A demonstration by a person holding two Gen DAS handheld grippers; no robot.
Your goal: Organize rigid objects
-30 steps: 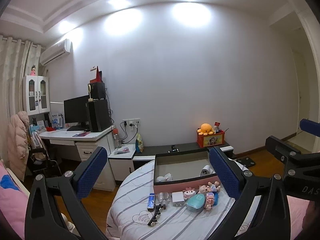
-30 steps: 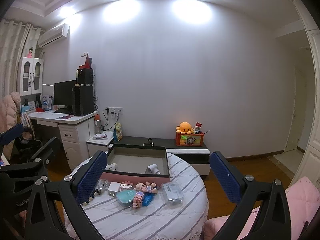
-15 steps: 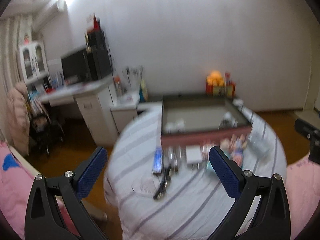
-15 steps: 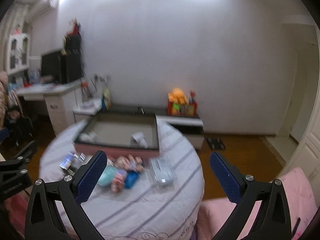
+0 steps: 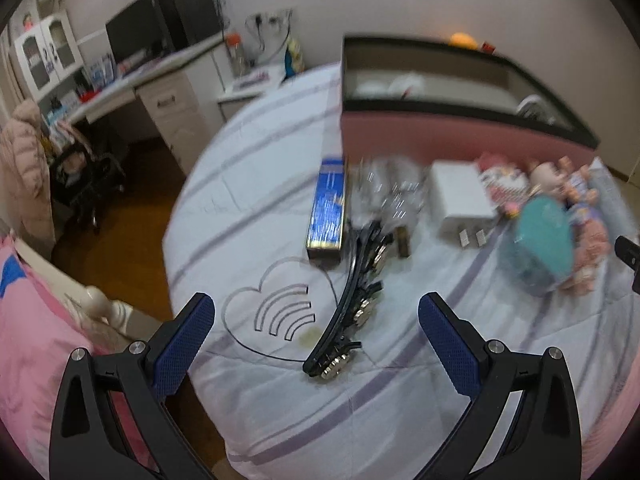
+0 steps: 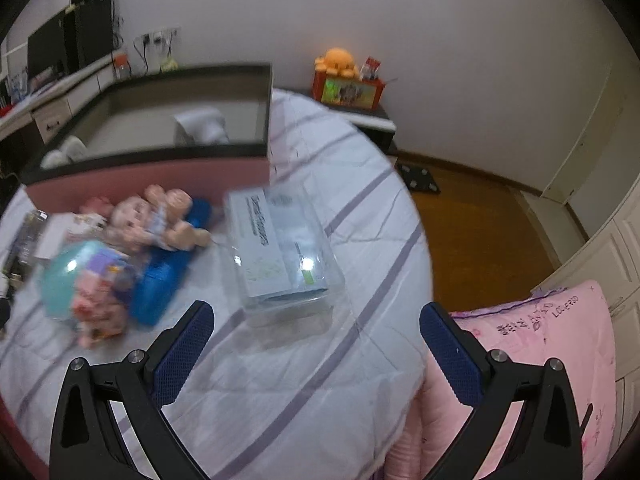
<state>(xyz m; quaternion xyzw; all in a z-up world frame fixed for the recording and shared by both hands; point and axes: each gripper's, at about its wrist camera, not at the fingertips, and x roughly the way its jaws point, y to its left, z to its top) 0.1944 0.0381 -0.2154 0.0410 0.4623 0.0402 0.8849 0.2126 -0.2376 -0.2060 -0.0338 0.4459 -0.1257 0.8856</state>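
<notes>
On the round surface [image 5: 256, 168] draped in a white cloth with purple stripes, small things lie in a loose row in front of a pink storage box [image 5: 448, 136] with a dark rim. Below the left gripper [image 5: 316, 320], whose jaws stand wide and hold nothing, a black curved hairband [image 5: 352, 300] studded with shiny pieces lies on the cloth, its far end touching a blue flat box [image 5: 327, 208] and a blurred clump of clear glittery items [image 5: 390, 192]. Right of these sit a white plug adapter [image 5: 462, 200], a teal case [image 5: 540, 240] and pink dolls [image 5: 556, 176], crowded together near the pink wall. From the right wrist view, the right gripper [image 6: 316, 320] also has its jaws wide and empty, over the cloth just short of a clear plastic case [image 6: 280, 252] with printed paper inside. Left of that case lie a blue toy [image 6: 168, 276], a pale doll [image 6: 156, 220] on top of it and the teal ball-like case [image 6: 76, 276], touching one another. White objects rest inside the storage box [image 6: 160, 172]. Beyond the surface stand a desk with a monitor [image 5: 136, 36], a red box topped by an orange plush [image 6: 344, 80], and a pink quilt [image 6: 552, 344] at the right.
</notes>
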